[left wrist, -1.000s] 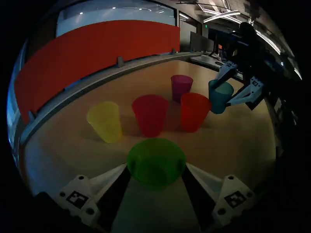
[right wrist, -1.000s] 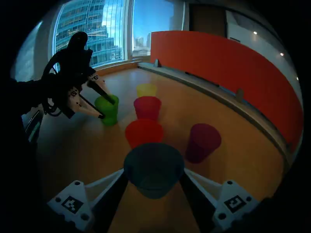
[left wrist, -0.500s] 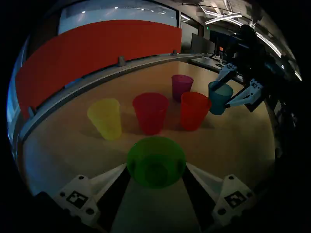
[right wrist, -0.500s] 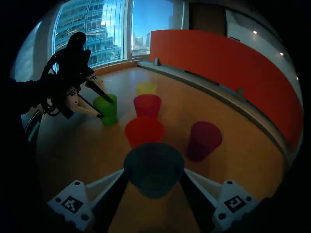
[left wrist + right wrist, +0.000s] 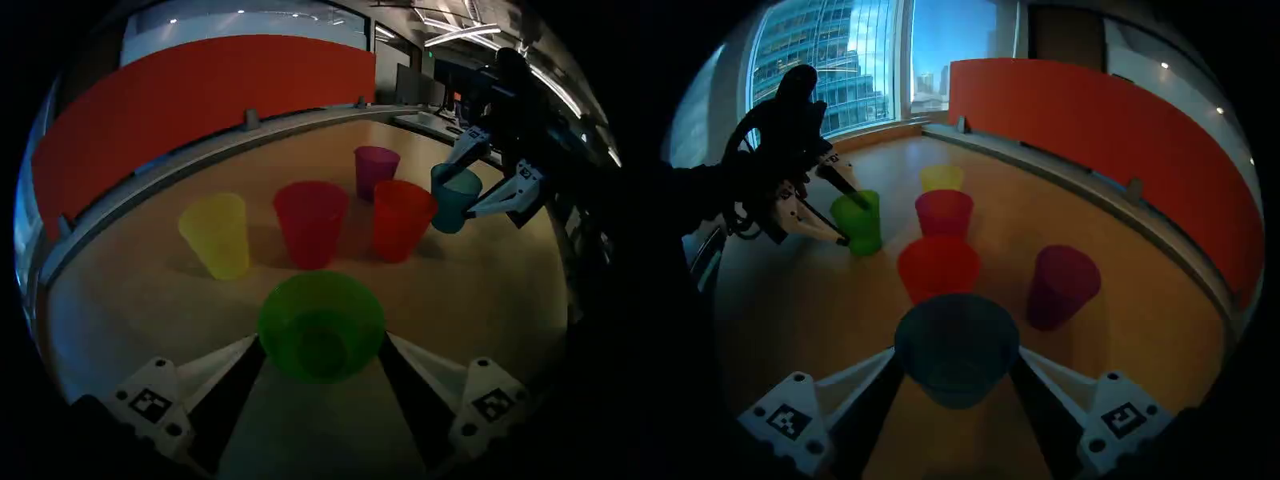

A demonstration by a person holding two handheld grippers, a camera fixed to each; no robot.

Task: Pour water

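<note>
Now, on your wooden table (image 5: 480, 280), the yellow cup (image 5: 214, 234), red cup (image 5: 310, 222), orange cup (image 5: 400, 218) and purple cup (image 5: 374, 168) stood upright; their contents could not be told. Your left gripper (image 5: 320, 342) clenched the green cup (image 5: 322, 320), and your right gripper (image 5: 957, 360) clenched the teal cup (image 5: 957, 340) near the orange cup. The green cup had tipped slightly more than a second earlier.

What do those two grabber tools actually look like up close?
Both the left gripper and right gripper have two pale, wedge-shaped fingers with black inner strips. Each finger carries a square black-and-white tag beside small dark holes. Seen from afar, their bodies are bulky and black.
</note>
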